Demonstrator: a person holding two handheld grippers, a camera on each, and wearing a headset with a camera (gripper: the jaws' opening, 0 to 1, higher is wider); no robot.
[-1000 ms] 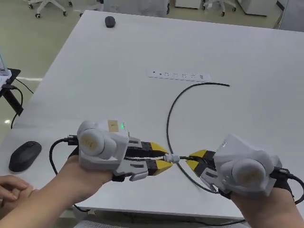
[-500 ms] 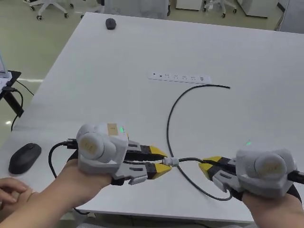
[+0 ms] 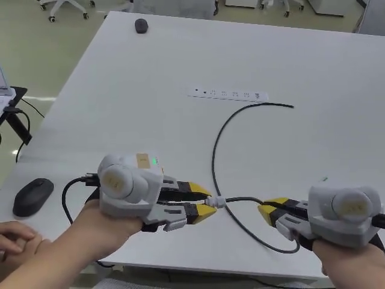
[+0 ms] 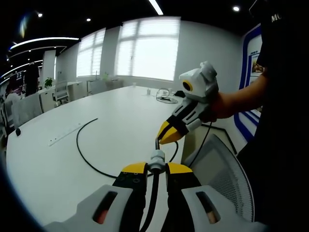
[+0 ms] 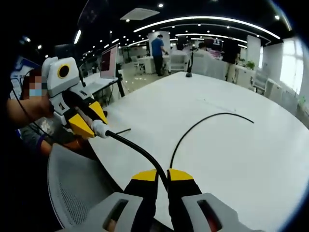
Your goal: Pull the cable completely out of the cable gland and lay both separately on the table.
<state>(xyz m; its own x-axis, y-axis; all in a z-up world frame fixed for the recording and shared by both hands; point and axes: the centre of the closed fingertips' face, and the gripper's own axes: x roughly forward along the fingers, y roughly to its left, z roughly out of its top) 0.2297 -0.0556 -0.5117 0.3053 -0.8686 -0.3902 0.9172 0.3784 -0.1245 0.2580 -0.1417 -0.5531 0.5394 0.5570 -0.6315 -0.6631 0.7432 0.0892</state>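
Note:
My left gripper (image 3: 208,203) is shut on a small white cable gland (image 3: 218,201), held just above the table's near edge. A black cable (image 3: 213,146) comes out of the gland, spans a short gap to my right gripper (image 3: 267,212), which is shut on it, then loops across the table toward the power strip. In the left gripper view the gland (image 4: 156,158) sits between the yellow jaw tips of the left gripper (image 4: 156,167), with the right gripper (image 4: 170,134) ahead. The right gripper view has the cable (image 5: 137,149) running from the right gripper (image 5: 162,175) to the gland (image 5: 99,129).
A white power strip (image 3: 226,94) lies mid-table beyond the cable's free end. One black mouse (image 3: 33,197) rests at the near left, another (image 3: 141,25) at the far edge. A hand (image 3: 15,236) is at the lower left. A mesh chair back (image 4: 223,171) stands below the table edge.
My right gripper has drawn away to the right from the left one, and the stretch of cable between gland and right gripper has grown longer. The left gripper has held still.

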